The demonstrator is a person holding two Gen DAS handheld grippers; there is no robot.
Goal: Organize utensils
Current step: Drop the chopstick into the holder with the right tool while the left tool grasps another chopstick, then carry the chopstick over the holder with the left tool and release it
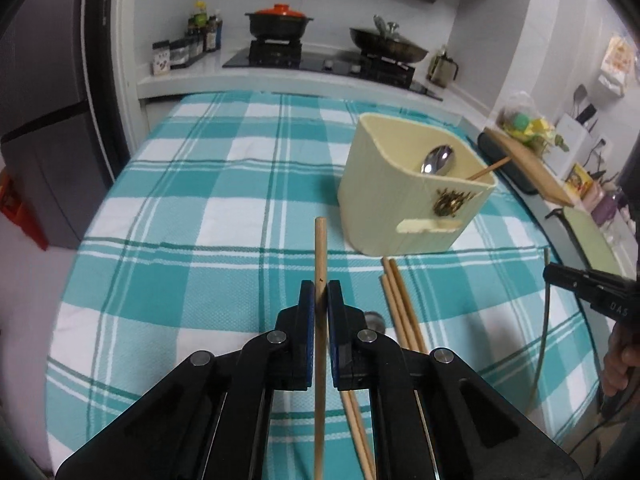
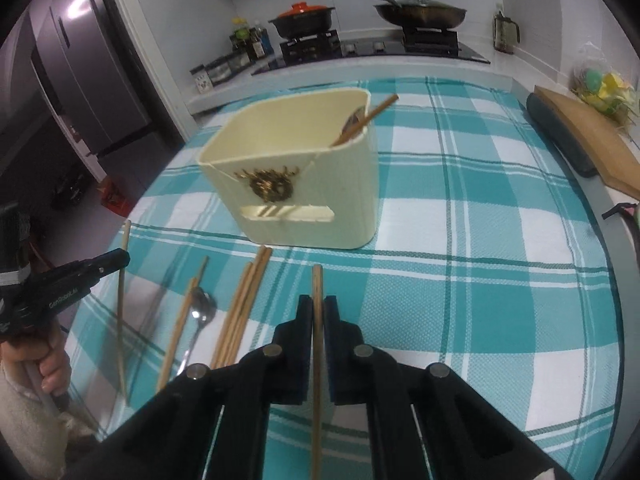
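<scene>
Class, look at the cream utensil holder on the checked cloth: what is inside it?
Inside the cream utensil holder, a metal spoon's bowl and one wooden chopstick lean in one corner, the chopstick poking over the rim. Their lower ends and the holder's bottom are hidden by its walls.

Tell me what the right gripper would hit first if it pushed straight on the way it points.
Probably the checked tablecloth short of the cream utensil holder: the right gripper, shut on a chopstick, points down at bare cloth. Depth is unclear.
</scene>
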